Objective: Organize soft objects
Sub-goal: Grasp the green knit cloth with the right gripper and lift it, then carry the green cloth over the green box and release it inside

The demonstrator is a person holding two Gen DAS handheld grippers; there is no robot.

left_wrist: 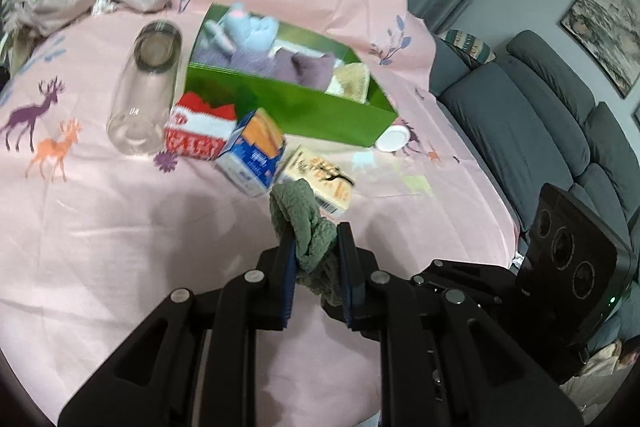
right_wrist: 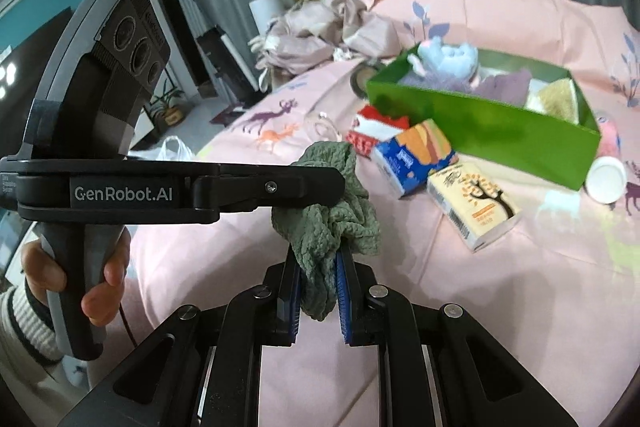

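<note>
A green knitted cloth [right_wrist: 326, 223] is clamped by both the left gripper [left_wrist: 316, 259] and the right gripper [right_wrist: 318, 269], held above the bed's near edge. Transfer appears underway; next, carrying to the green box [right_wrist: 500, 131] seems required.

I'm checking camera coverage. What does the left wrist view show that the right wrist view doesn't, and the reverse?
Left wrist only: the whole clear glass jar, the gray sofa, a framed picture.
Right wrist only: the person's hand gripping the left gripper's handle.
Both: the green cloth pinched by the left gripper and right gripper, and the green box.
</note>
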